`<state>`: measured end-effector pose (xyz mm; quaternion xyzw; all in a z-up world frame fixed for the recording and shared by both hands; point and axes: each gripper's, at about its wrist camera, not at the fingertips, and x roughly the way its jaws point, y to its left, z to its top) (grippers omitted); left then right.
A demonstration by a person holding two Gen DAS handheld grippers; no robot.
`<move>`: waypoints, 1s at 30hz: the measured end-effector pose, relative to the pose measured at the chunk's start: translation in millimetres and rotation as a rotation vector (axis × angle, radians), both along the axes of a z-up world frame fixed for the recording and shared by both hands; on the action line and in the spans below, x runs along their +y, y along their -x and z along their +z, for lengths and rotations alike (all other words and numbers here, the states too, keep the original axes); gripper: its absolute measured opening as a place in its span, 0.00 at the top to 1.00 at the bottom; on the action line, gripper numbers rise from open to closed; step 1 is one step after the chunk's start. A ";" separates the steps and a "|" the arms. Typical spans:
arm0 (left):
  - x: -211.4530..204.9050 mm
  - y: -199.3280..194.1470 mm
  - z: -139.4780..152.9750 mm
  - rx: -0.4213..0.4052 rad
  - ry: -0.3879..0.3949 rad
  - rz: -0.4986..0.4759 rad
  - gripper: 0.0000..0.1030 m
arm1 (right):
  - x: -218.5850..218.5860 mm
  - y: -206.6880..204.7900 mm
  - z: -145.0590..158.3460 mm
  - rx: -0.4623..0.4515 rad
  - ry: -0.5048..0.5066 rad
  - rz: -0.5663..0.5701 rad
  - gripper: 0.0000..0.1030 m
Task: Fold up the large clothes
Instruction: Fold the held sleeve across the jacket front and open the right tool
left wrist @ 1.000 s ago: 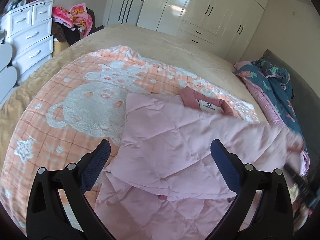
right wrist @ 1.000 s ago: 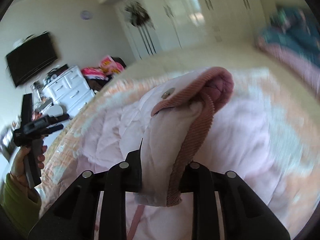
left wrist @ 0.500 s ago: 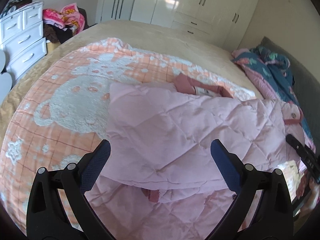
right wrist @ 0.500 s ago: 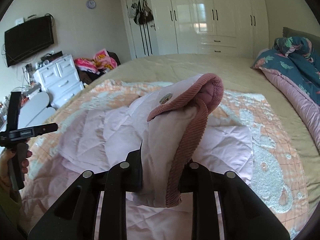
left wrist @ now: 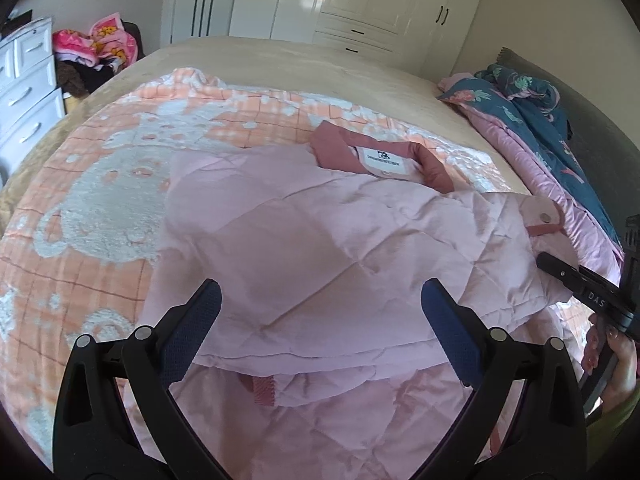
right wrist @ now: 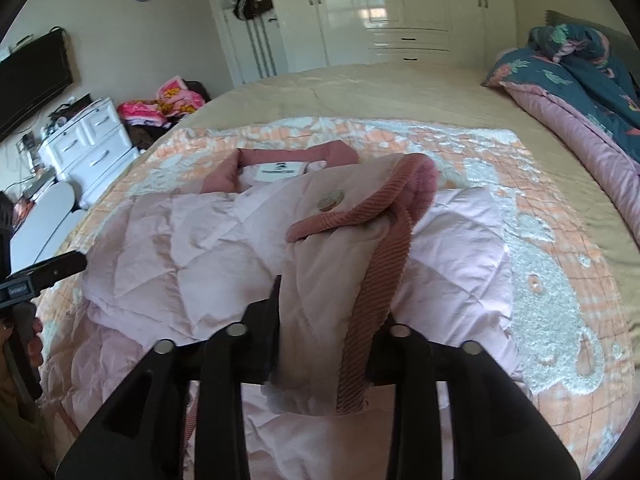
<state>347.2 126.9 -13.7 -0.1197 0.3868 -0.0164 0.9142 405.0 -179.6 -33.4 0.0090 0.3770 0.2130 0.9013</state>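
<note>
A pink quilted jacket lies spread on the bed, its dusty-rose collar with a white label at the far end. My left gripper hovers open just above the jacket's folded body, blue pads wide apart with nothing between them. My right gripper has the sleeve cuff, with its ribbed rose trim and snap button, between its jaws. The jaws are opening, and the cuff still fills the gap and stands up from it. In the left wrist view the cuff rests at the jacket's right edge, beside the right gripper.
A peach blanket with a white bear pattern covers the beige bed. A dark blue floral quilt is bunched at the right. A white dresser and a heap of bright clothes stand left, with white wardrobes behind.
Both grippers have come lower and closer to the jacket. The sleeve has been carried over the jacket's body. The right jaws now stand wider around the cuff.
</note>
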 end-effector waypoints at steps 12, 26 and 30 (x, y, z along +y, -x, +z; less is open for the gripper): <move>-13.9 -6.7 -15.8 0.045 -0.025 -0.047 0.37 | -26.1 3.3 18.9 -0.080 -0.029 -0.145 0.37; 7.9 -14.7 -49.1 0.135 0.070 -0.017 0.35 | 53.8 1.8 -16.9 -0.001 0.158 0.084 0.26; 3.7 -14.1 -49.0 0.136 0.048 -0.020 0.35 | 52.8 -7.3 -42.3 0.069 0.162 0.079 0.26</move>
